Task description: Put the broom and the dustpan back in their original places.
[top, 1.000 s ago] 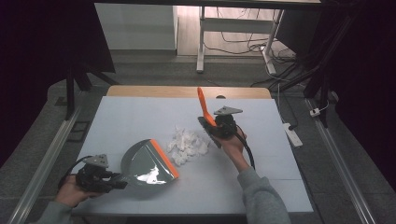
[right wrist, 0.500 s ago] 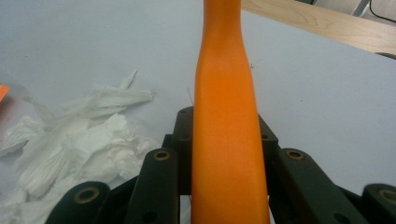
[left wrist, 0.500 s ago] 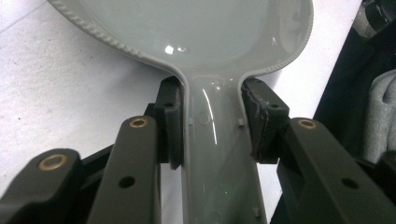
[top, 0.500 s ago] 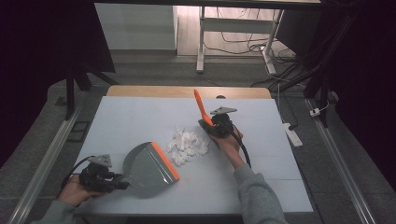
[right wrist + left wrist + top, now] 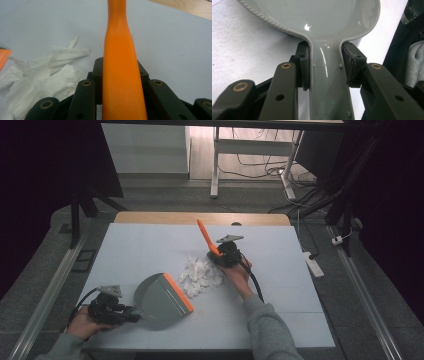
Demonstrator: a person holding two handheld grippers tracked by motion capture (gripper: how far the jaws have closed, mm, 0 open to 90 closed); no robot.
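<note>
- The high view lays out the whole table (image 5: 150,245): a grey dustpan (image 5: 159,297) with an orange front lip lies flat near the front left, and a heap of torn white tissue (image 5: 201,274) sits just beyond that lip, near the middle.
- In that view the left tool (image 5: 114,311) is at the front left corner, level with the table, its jaws pointing right toward the pan's handle end; the left hand (image 5: 82,324) wraps it from behind.
- The left gripper view gives what the high view is too small to tell: the left tool's pads are clenched on both sides of the dustpan's narrow grey handle (image 5: 328,82), just below where it widens into the pan.
- The right tool (image 5: 225,256) sits just right of the tissue, the right hand (image 5: 239,274) behind it and the grey-sleeved forearm reaching up from the front edge.
- The right gripper view shows the jaws grasping an orange brush handle (image 5: 120,75), which runs straight up between them; the tissue lies to its left.
- In the high view that handle slants up and away to the left; the bristle end is hidden.
</note>
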